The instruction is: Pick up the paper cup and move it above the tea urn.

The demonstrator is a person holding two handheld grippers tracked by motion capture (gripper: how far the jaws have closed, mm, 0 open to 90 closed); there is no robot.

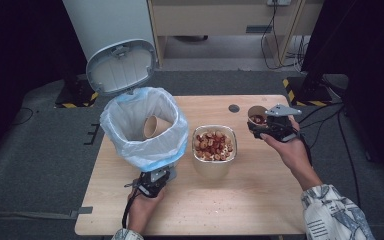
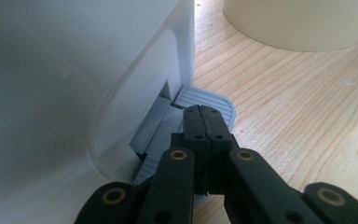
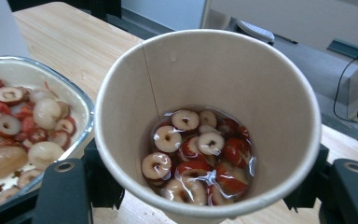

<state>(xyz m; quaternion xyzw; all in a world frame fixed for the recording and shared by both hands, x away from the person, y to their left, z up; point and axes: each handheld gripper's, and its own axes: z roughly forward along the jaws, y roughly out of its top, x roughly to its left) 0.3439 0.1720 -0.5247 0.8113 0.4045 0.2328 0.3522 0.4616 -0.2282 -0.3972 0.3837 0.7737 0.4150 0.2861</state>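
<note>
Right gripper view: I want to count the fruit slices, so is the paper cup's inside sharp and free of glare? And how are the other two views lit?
Right gripper view: the paper cup is sharp, but the liquid glints on its slices. Left gripper view: soft throughout, the bin wall washed pale grey, the left gripper dark. High view: the table evenly lit, surroundings nearly black.

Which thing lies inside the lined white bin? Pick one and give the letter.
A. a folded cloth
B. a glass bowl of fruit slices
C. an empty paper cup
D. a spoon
C: the high view shows an empty paper cup lying tilted inside the bin's bag, while the glass bowl stands on the table beside the bin.
</note>
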